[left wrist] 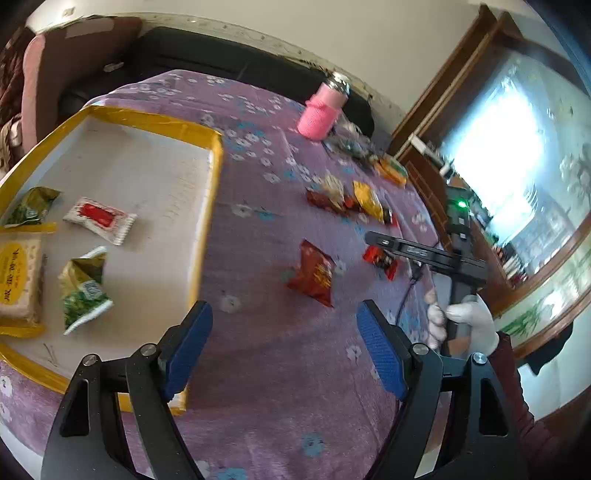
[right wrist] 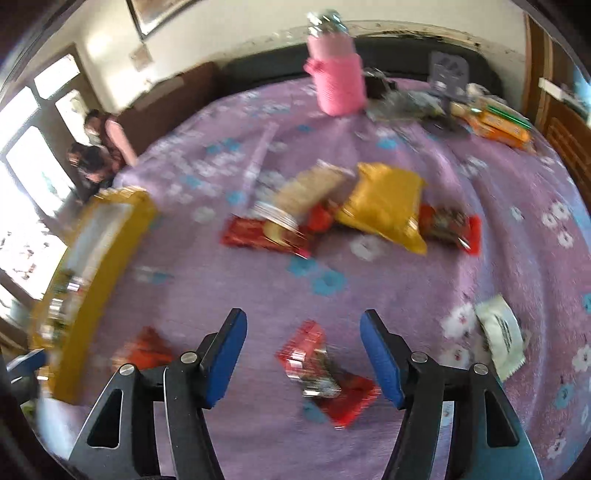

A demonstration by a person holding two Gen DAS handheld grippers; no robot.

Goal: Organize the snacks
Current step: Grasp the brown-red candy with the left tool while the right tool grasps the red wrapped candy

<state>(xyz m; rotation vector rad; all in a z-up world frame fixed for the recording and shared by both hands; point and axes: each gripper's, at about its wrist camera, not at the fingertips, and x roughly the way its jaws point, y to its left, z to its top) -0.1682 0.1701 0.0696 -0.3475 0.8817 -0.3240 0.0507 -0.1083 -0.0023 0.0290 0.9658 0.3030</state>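
Snacks lie scattered on the purple floral bench (left wrist: 266, 354): a red packet (right wrist: 325, 373) sits between the spread, empty fingers of the right hand-held gripper (right wrist: 303, 354), long axis slanting away leftward. The left hand-held gripper (left wrist: 284, 347), also released, hovers beside the yellow-rimmed tray (left wrist: 210, 221), whose four packets only its view shows clearly.

Purple floral tablecloth (left wrist: 258, 350), black sofa (left wrist: 221, 62) behind, white wall (left wrist: 369, 33), bright wood-framed window (left wrist: 498, 155).
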